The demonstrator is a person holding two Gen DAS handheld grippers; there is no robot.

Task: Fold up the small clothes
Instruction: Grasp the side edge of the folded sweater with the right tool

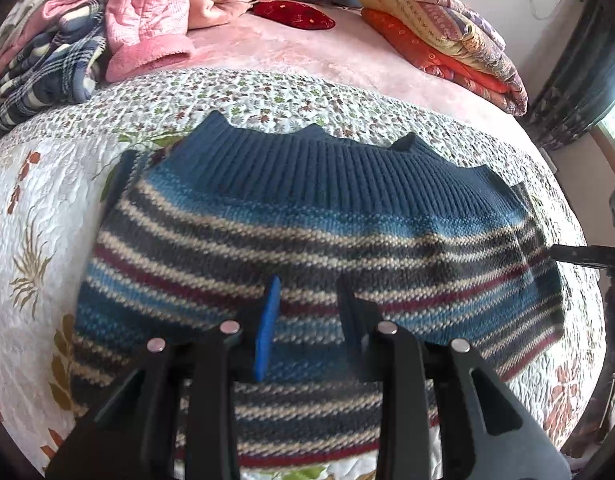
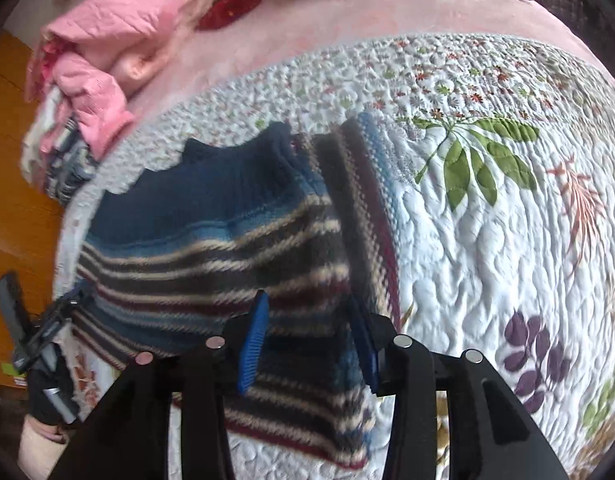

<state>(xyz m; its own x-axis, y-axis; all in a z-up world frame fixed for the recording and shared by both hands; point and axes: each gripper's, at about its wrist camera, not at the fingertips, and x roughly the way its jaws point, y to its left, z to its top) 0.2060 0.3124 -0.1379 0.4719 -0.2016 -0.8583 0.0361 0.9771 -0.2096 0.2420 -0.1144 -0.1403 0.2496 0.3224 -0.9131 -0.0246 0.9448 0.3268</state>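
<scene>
One striped sweater (image 1: pixel 307 232) on one quilt (image 1: pixel 47 200); left gripper (image 1: pixel 307 296) and right gripper (image 2: pixel 307 312) fingers spread wide

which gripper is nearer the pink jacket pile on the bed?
Left, judging by the views. The left gripper hangs open over the middle of the striped sweater, on the side toward the pink jacket pile. The right gripper is open over the sweater's opposite edge.

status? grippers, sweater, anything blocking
Left gripper open, low over the striped sweater. Right gripper open at the sweater's right edge. Sweater lies on the quilt, partly folded. Nothing in the way.
</scene>
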